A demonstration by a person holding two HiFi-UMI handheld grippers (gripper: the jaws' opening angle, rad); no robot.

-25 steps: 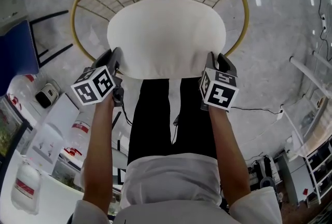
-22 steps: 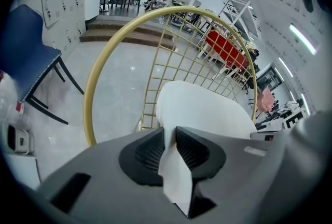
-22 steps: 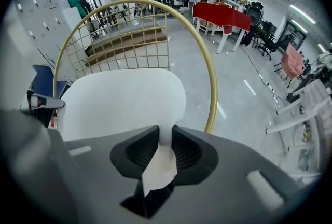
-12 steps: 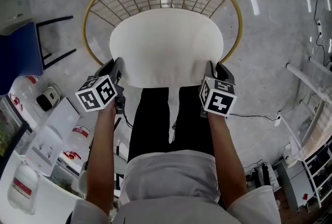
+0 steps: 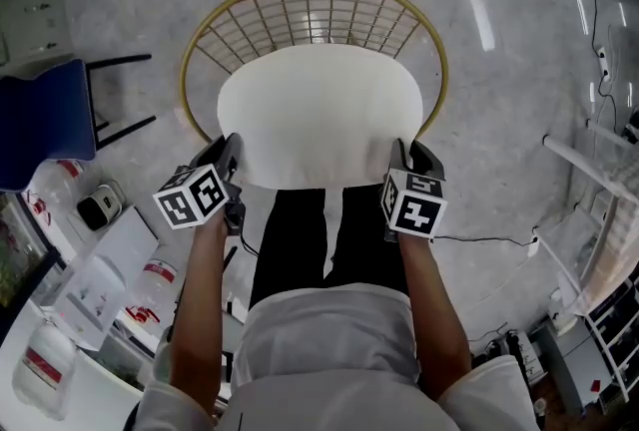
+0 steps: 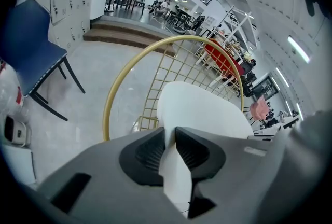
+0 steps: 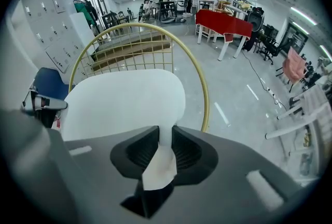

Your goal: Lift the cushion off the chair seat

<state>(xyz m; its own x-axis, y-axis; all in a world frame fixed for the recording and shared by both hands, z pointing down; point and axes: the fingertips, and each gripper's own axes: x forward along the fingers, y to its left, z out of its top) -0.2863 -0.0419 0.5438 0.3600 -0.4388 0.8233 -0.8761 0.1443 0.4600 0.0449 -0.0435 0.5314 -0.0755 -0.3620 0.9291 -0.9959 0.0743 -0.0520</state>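
Observation:
A white round cushion (image 5: 319, 115) hangs over the gold wire chair (image 5: 312, 8), gripped at its near edge on both sides. My left gripper (image 5: 232, 148) is shut on the cushion's near-left edge, and my right gripper (image 5: 401, 152) is shut on its near-right edge. In the left gripper view the cushion (image 6: 202, 109) runs as a white fold between the ribbed pads of the left gripper (image 6: 170, 135). In the right gripper view the cushion (image 7: 119, 103) spreads out ahead, with a pinched flap of it held in the right gripper (image 7: 165, 137). The chair seat under the cushion is hidden.
A blue chair (image 5: 45, 120) stands at the left. A white table (image 5: 100, 259) with bottles and a small device is at the lower left. A white rack (image 5: 599, 190) and a floor cable (image 5: 489, 239) lie to the right. The person's black trousers (image 5: 295, 239) are just behind the cushion.
Both grippers have risen together with the cushion's near edge still in them. The gold chair ring now looks smaller and farther below.

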